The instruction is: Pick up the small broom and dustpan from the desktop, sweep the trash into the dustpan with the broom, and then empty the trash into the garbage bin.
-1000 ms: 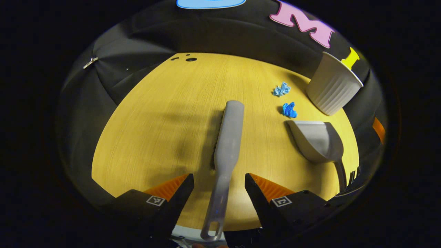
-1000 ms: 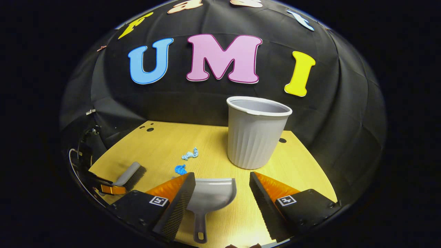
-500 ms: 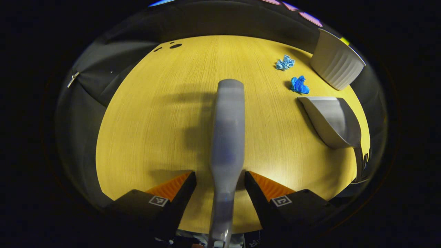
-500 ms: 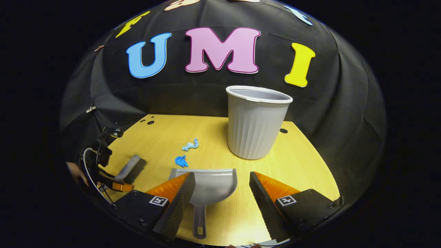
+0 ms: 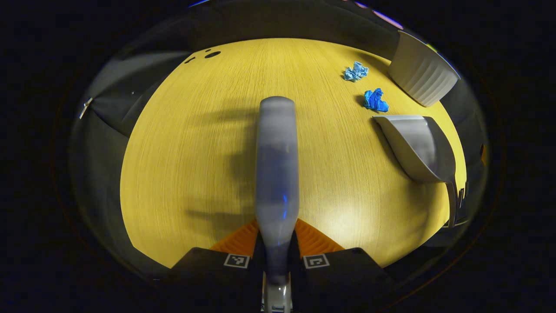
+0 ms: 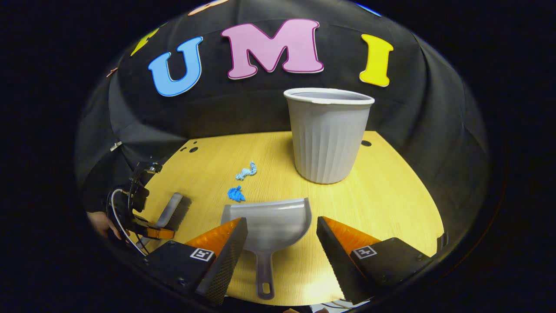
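Two tongs over the desk (image 6: 382, 204), one loaded, one empty.
Beyond the wide-open right gripper (image 6: 281, 243) stands the garbage bin (image 6: 328, 134); the dustpan (image 6: 271, 226) lies between its fingers, untouched. Left gripper (image 5: 276, 237) clamps the broom (image 5: 276, 174) handle; blue scraps (image 5: 375, 100) ahead-right.

The desk (image 6: 382, 195) is yellow wood with thin lines running along it. The broom (image 5: 276, 174) is grey with dark bristles, and the dustpan (image 6: 271, 221) is plain grey too. The garbage bin (image 6: 328, 134) is light grey with up-and-down ribs on its side, and the two bits of trash are blue, one darker (image 6: 236, 194) and one paler (image 6: 246, 171).
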Demonstrator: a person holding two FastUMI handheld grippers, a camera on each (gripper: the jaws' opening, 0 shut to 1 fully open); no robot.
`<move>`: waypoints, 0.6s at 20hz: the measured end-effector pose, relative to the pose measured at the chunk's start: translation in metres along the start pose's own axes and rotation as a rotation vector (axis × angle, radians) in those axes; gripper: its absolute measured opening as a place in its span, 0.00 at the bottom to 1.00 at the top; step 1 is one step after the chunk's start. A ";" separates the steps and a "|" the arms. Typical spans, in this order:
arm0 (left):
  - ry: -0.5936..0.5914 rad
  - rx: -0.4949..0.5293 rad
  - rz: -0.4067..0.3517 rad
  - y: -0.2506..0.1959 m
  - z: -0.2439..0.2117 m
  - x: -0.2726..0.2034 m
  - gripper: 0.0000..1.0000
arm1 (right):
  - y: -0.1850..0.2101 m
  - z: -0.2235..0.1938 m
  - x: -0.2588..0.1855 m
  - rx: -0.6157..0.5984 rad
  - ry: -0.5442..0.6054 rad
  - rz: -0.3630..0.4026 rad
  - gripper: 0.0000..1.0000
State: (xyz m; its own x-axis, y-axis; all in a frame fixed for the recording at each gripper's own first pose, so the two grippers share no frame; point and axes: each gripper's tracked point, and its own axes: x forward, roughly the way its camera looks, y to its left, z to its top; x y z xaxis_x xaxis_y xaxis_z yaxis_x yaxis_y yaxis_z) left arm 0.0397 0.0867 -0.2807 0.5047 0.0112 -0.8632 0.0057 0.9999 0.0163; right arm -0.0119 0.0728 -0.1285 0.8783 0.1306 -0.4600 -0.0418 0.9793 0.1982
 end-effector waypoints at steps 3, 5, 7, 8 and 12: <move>-0.035 0.003 -0.007 0.000 0.002 0.001 0.32 | 0.020 -0.012 0.004 0.061 0.095 0.062 0.99; -0.056 -0.003 -0.006 0.000 0.000 0.001 0.29 | 0.028 -0.022 0.007 0.097 0.153 0.077 0.99; -0.070 0.004 -0.004 0.000 0.000 0.001 0.29 | 0.028 -0.036 0.012 0.104 0.220 0.059 0.99; -0.075 0.008 -0.004 0.000 0.000 0.001 0.29 | 0.029 -0.044 0.015 0.098 0.252 0.048 0.99; -0.094 0.011 -0.013 0.000 0.000 0.001 0.29 | 0.027 -0.083 0.036 0.041 0.385 0.019 0.99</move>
State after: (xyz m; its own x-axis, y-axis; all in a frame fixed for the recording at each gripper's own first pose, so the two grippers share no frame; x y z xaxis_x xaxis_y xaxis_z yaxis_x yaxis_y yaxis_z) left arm 0.0405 0.0864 -0.2817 0.5830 -0.0034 -0.8124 0.0217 0.9997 0.0114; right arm -0.0211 0.1169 -0.2111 0.6340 0.2051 -0.7456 -0.0309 0.9701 0.2406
